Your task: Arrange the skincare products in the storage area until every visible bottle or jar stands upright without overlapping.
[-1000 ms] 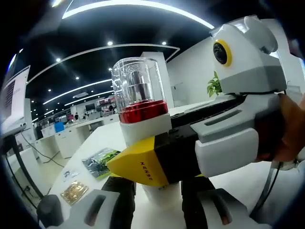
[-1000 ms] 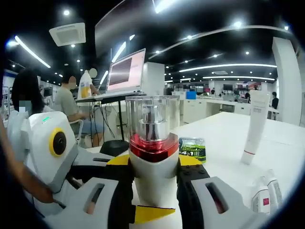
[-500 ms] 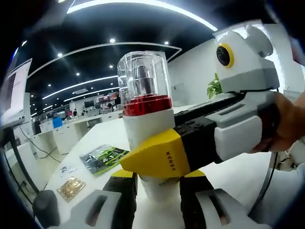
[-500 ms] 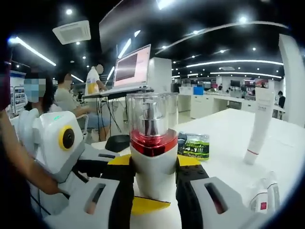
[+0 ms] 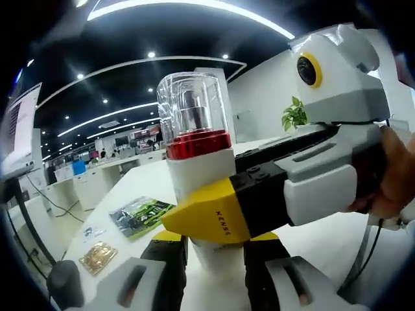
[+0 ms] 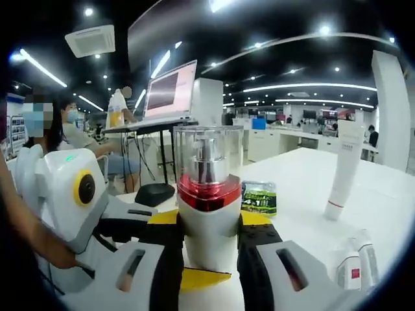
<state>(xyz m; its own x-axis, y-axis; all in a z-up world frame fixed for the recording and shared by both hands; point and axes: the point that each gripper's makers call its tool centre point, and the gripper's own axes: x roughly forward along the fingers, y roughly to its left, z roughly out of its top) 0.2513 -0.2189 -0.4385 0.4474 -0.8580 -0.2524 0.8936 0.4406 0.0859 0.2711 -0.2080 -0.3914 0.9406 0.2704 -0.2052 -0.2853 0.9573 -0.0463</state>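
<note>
A pump bottle [image 5: 198, 165] with a white body, a red band and a clear cap stands upright above the white table [image 5: 324, 243]. My left gripper [image 5: 214, 251] is shut on its lower body. My right gripper [image 5: 204, 217] reaches in from the right, and its yellow-tipped jaws clamp the same bottle just below the red band. In the right gripper view the bottle [image 6: 207, 194] sits between the black pads of my right gripper [image 6: 209, 254]. There my left gripper [image 6: 202, 264] comes in from the left, one yellow jaw behind the bottle and one in front.
A white tube [image 6: 342, 172] stands upright at the right, and two small bottles [image 6: 356, 262] lie near it. A green sachet [image 5: 139, 215], a gold sachet [image 5: 98, 257] and a black object [image 5: 65, 285] rest on the table. People sit at a desk with a screen [image 6: 170, 94].
Both grippers have kept their hold on the pump bottle. Both views have shifted only slightly with the hands.
</note>
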